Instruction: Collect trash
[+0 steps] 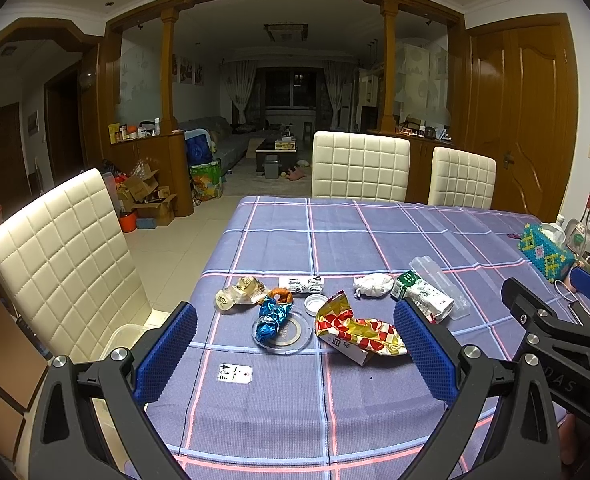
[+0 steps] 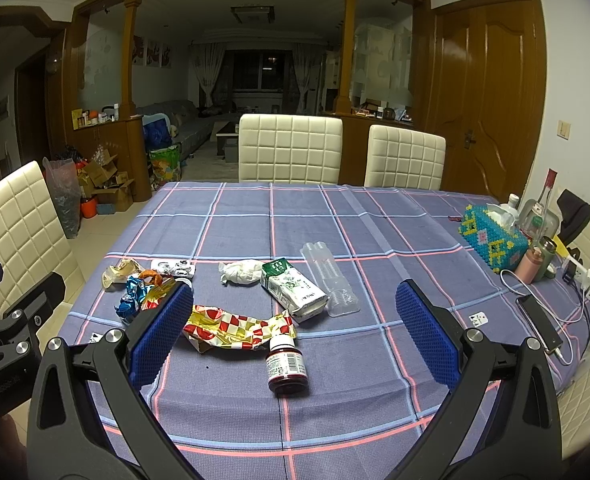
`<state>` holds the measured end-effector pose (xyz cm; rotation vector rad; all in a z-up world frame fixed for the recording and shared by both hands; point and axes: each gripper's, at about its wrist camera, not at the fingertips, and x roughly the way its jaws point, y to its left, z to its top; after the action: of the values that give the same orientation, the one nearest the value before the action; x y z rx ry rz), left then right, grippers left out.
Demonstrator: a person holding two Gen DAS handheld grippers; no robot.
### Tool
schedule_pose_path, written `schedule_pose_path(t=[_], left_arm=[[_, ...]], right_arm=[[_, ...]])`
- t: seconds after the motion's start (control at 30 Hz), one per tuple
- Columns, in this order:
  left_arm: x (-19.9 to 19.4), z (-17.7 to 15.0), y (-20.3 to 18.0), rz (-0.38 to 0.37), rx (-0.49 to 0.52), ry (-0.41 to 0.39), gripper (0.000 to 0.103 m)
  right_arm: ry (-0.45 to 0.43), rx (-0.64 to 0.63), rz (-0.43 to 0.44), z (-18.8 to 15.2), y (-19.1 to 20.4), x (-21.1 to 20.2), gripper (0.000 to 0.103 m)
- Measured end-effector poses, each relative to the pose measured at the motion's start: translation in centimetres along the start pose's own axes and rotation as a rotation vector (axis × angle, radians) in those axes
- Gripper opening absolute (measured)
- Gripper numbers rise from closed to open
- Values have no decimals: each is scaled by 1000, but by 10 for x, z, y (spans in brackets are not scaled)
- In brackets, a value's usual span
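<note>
- The left gripper (image 1: 295,354) hangs above the near part of the checked tablecloth (image 1: 375,236), its blue fingers (image 1: 167,354) spread wide with nothing between them
- The right gripper (image 2: 295,336) hangs beside it, its fingers (image 2: 427,336) also spread wide and empty
- The trash lies loose on the cloth in front of both tools
- A red, white and yellow checked wrapper (image 1: 355,330) sits crumpled nearest the left gripper, just right of a clear round lid (image 1: 283,332)
- A crushed blue foil wrapper (image 1: 273,318) rests on that lid, with an orange scrap (image 1: 281,294) behind it
- A tan paper wrapper (image 1: 237,294) lies furthest left, a black and white packet (image 1: 301,284) beside it
- A small white cap (image 1: 315,304) sits between the blue foil and the checked wrapper
- Further right are a wad of white tissue (image 1: 373,286), a green and white carton (image 1: 421,296) on its side and a clear plastic tray (image 1: 441,284)
- A dark red bottle (image 2: 287,364) lies on its side near the right gripper, touching the checked wrapper's end
- A beaded tissue box (image 2: 493,238) and a phone (image 2: 541,322) on a cable sit at the far right edge
</note>
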<state>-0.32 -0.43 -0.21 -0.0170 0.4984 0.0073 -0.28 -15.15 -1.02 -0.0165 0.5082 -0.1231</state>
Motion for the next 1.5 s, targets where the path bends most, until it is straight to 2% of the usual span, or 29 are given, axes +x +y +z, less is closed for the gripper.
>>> schedule_pose_path(t=[1.5], left_arm=[[11,-4,6,-2,-6,26,97]], right_arm=[[-2,2,1,-1,2,2,100]])
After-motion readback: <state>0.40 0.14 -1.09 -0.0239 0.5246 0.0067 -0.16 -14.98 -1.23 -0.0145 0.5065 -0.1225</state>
